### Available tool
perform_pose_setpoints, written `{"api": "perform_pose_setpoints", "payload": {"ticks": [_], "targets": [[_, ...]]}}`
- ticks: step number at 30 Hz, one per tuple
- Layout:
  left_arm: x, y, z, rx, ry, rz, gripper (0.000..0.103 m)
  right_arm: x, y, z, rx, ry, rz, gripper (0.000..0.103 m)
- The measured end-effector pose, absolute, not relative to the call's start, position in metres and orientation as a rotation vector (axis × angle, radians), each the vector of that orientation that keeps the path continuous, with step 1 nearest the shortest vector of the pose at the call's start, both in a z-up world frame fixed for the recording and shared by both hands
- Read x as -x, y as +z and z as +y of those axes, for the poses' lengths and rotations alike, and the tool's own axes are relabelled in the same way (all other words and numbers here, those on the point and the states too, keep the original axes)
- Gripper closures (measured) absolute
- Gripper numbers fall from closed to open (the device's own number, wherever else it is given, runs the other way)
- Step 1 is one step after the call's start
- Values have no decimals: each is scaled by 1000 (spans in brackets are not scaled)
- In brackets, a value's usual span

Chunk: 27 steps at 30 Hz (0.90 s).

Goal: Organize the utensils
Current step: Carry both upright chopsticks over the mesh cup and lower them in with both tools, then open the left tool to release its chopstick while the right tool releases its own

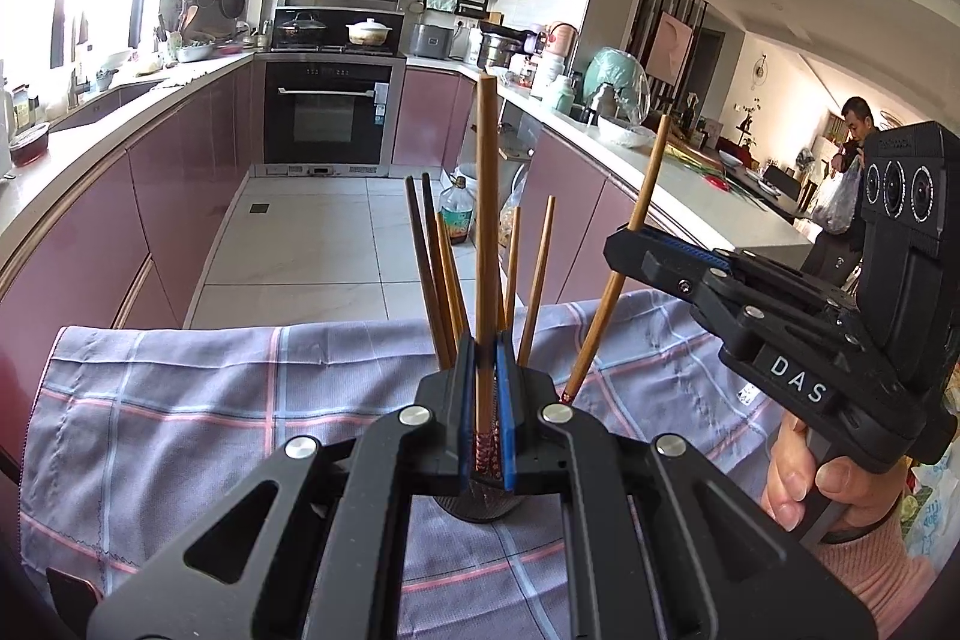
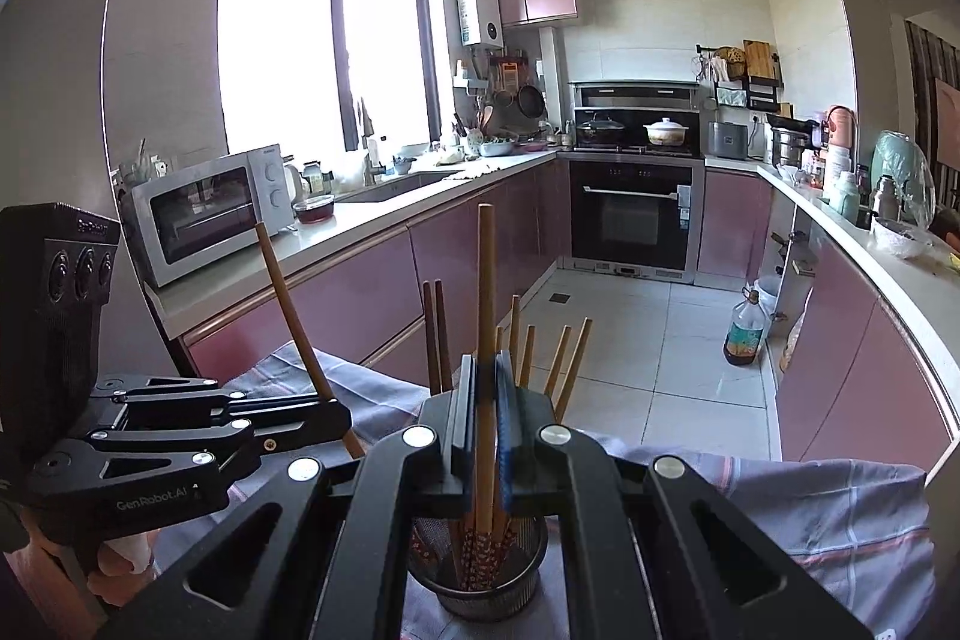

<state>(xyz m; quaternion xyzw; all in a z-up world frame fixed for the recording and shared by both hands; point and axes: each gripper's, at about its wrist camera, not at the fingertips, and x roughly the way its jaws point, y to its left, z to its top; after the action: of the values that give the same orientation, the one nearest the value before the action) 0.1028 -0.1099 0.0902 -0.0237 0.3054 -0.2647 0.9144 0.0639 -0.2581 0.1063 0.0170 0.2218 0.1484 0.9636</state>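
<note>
Each gripper clamped on one chopstick above the mesh holder

The left gripper (image 1: 486, 376) has its blue-padded jaws closed tight on a single brown chopstick (image 1: 486, 220), standing near upright at twelve o'clock from the camera, its patterned end low between the pads. The right gripper (image 2: 486, 388) is likewise clenched on its own chopstick (image 2: 485, 292), also upright, its patterned end reaching down into the round metal mesh holder (image 2: 480, 589) at six o'clock. More chopsticks (image 2: 438, 334) fan out of that holder behind the jaws. From the left camera the right gripper (image 1: 624, 244) shows at three o'clock, its stick (image 1: 618, 274) leaning up toward one o'clock. The holder stands on a grey checked cloth (image 1: 210, 400), with a hand (image 1: 822, 490) in a pink sleeve at four o'clock
</note>
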Motion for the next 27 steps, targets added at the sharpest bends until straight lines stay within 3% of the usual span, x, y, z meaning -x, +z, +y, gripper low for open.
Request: {"api": "perform_pose_setpoints", "payload": {"ticks": [27], "targets": [[-113,61,-118,6,-540,717,96,-83,77,-256,-29,307,584,98]]}}
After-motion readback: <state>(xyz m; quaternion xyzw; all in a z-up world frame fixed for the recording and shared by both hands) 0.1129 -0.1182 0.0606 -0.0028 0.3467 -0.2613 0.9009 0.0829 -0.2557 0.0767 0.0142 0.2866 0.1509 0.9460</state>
